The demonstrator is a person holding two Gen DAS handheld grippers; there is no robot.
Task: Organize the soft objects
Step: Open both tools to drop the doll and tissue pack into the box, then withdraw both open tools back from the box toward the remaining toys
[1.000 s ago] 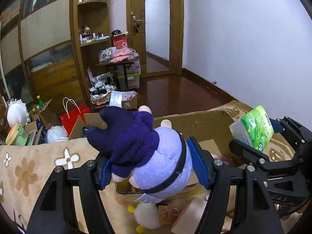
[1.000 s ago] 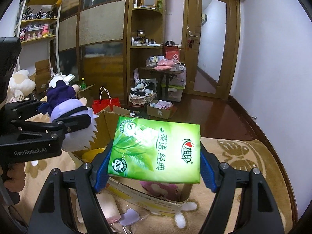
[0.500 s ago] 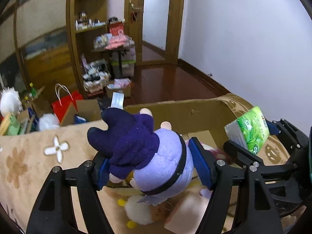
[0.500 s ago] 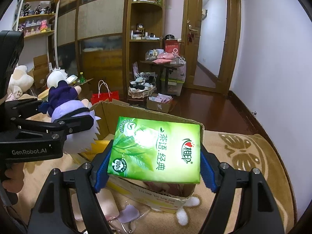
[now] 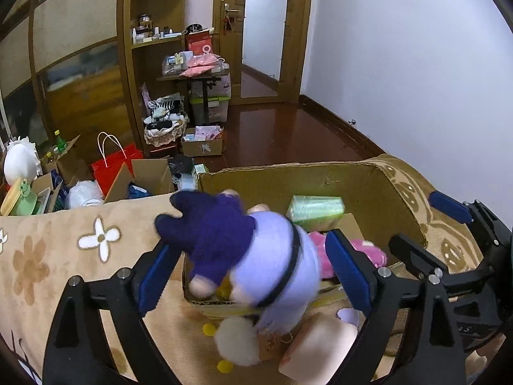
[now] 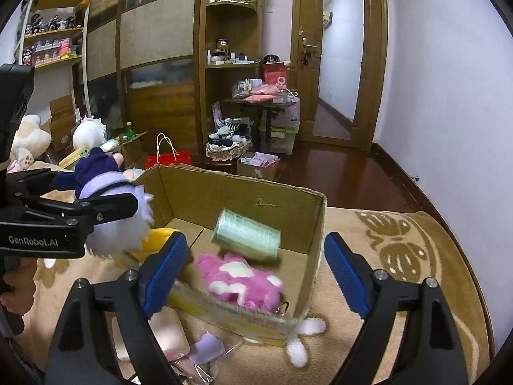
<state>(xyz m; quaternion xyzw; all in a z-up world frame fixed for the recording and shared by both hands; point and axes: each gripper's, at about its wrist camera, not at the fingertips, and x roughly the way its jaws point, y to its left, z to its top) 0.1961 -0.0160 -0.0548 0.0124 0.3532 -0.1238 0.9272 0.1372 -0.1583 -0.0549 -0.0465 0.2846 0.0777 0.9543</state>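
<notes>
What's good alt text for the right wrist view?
The open right gripper hangs over a cardboard box on a beige blanket; a green tissue pack, blurred, and a pink plush are in the box. At left, the left gripper has a purple plush between its fingers.

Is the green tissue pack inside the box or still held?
Inside. The green tissue pack lies in the cardboard box by a pink plush; the right gripper is open and empty.

Dim, warm indoor light in both views. The fisheye bends walls and shelves toward dark corners. The plush toy and green tissue pack are motion-blurred. Floorboards at 12 o'clock gleam.
</notes>
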